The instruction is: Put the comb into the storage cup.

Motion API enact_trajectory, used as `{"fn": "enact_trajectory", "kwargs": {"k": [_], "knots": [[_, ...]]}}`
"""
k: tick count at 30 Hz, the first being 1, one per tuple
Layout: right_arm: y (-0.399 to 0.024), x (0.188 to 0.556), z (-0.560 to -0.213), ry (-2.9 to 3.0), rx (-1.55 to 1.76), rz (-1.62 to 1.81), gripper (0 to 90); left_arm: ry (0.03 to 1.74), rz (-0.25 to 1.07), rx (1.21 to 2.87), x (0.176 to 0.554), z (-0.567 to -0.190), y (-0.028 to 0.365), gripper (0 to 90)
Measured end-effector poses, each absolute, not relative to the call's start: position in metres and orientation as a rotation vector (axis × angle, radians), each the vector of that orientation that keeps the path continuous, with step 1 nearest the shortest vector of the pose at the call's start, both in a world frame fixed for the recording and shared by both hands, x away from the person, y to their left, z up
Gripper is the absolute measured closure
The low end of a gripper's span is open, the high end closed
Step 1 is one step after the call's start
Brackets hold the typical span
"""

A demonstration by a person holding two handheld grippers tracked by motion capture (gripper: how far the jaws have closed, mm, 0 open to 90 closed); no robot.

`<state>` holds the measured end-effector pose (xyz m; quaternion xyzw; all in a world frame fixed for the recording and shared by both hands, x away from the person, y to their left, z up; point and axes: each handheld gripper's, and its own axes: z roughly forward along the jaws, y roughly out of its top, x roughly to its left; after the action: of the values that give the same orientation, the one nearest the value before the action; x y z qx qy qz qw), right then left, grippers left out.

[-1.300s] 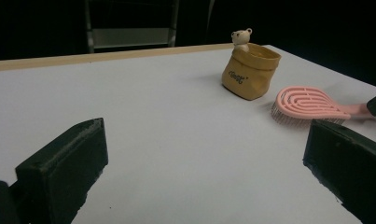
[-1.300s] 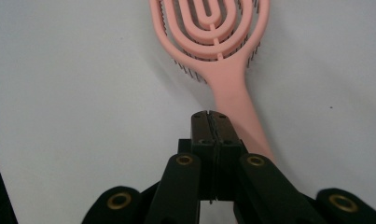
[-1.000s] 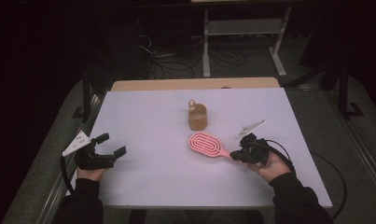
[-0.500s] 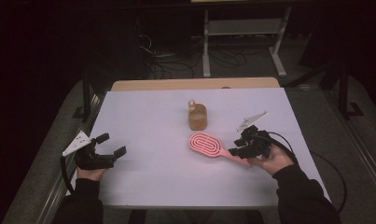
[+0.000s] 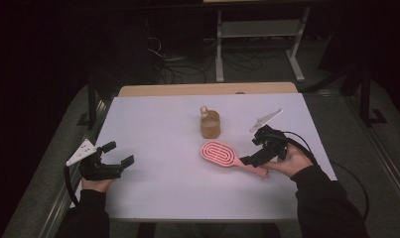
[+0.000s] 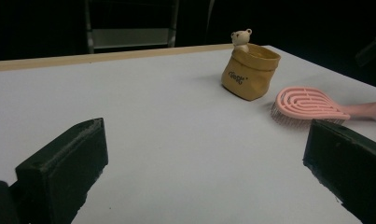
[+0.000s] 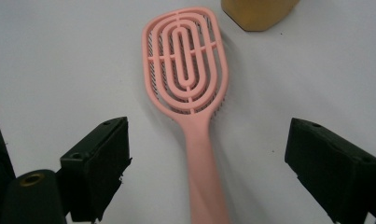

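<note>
A pink paddle hairbrush (image 5: 222,153) (image 7: 185,60) lies flat on the white table, handle toward my right gripper (image 5: 252,150) (image 7: 209,158). That gripper hangs just above the handle. Its jaws have just been opening and stand wide on either side of the handle, not touching it. A tan fabric pouch (image 5: 210,126) (image 6: 248,74) with a small bear figure on its rim stands upright just beyond the brush head (image 6: 304,102). My left gripper (image 5: 119,152) (image 6: 204,140) rests open at the table's near left, nothing between its jaws.
The white tabletop (image 5: 163,129) ends in a wooden strip (image 5: 207,89) at the far side. A metal rack (image 5: 259,29) and cables stand on the dark floor beyond. Wide bare surface lies between the two grippers.
The right gripper's jaws have opened off the brush handle and the hand has lifted a little. The brush stays on the table. The left gripper has not moved.
</note>
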<state>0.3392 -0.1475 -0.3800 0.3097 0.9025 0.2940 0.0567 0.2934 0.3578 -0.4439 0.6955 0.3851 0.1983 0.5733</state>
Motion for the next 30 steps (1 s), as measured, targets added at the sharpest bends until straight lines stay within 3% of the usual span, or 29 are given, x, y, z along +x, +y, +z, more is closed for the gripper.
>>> {"fn": "enact_trajectory", "kwargs": {"k": [3,7,30], "knots": [[-0.147,0.342,-0.382,2.745,0.939,0.888,10.1,0.902,0.465,1.63,0.293,-0.444,0.358,0.0],[-0.146,0.345,-0.385,2.745,0.949,0.874,0.0,0.903,0.464,1.63,0.294,-0.444,0.358,0.0],[-0.138,0.353,-0.404,2.771,0.903,0.82,0.0,0.901,0.464,1.629,0.294,-0.444,0.358,0.0]]}}
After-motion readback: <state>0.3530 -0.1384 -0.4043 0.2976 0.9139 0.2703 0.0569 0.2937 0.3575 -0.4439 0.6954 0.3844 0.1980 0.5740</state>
